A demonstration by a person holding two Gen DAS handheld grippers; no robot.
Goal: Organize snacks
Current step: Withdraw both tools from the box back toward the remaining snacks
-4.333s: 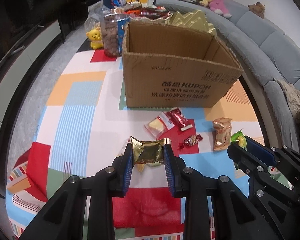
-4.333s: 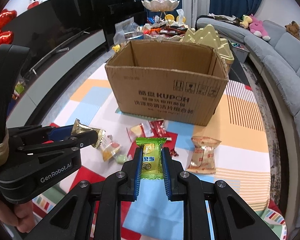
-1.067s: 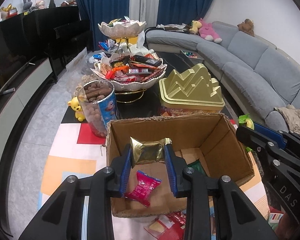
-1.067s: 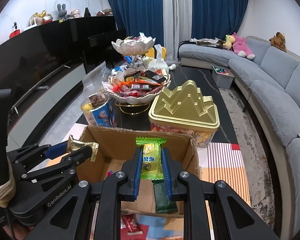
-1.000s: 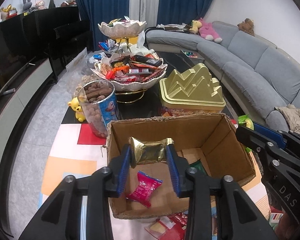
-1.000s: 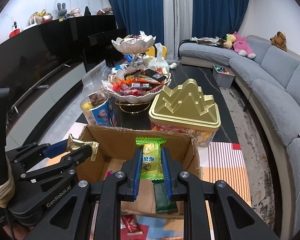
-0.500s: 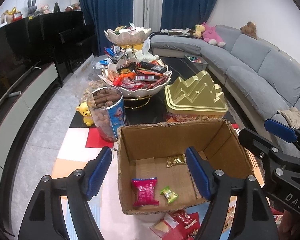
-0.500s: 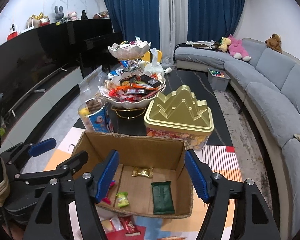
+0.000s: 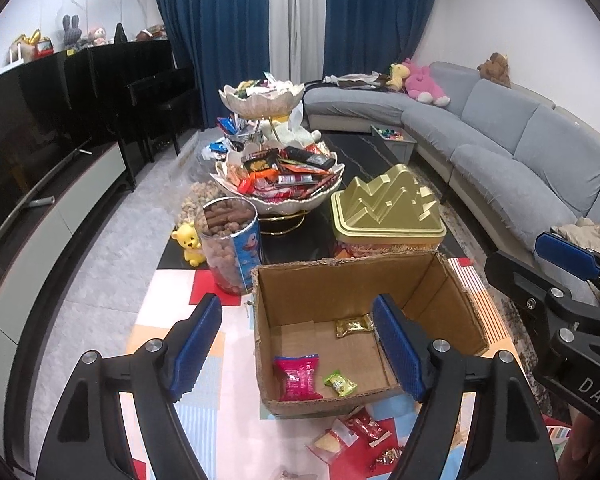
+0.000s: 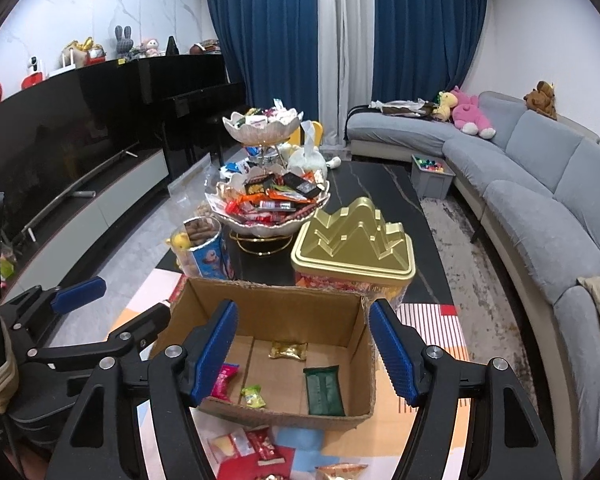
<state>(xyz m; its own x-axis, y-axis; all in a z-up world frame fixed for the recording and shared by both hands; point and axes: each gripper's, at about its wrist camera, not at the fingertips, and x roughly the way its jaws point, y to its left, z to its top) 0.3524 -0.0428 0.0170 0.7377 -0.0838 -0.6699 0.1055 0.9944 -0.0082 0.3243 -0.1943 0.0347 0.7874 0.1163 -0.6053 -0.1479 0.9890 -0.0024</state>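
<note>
An open cardboard box [image 9: 440, 292] [image 10: 268, 300] stands on the colourful cloth. Inside lie a gold snack [image 9: 354, 326] [image 10: 288, 350], a small green snack [image 9: 340, 384] [image 10: 253, 395], a pink packet [image 9: 298, 376] [image 10: 222, 386] and a dark green bar [image 10: 324, 390]. My left gripper [image 9: 298, 348] is open and empty above the box's near-left side. My right gripper [image 10: 302, 354] is open and empty above the box. More snacks [image 9: 350, 434] [image 10: 246, 446] lie on the cloth in front of the box.
Behind the box stand a tub of brown snacks [image 9: 230, 240], a tiered bowl of sweets [image 9: 280, 176] and a gold tin [image 9: 388, 208]. A yellow bear toy [image 9: 188, 244] is at the left. A grey sofa [image 9: 520, 160] curves along the right.
Both grippers opened over the box and let go: the gold snack and the green snack now lie inside it. Both grippers have since risen a little.
</note>
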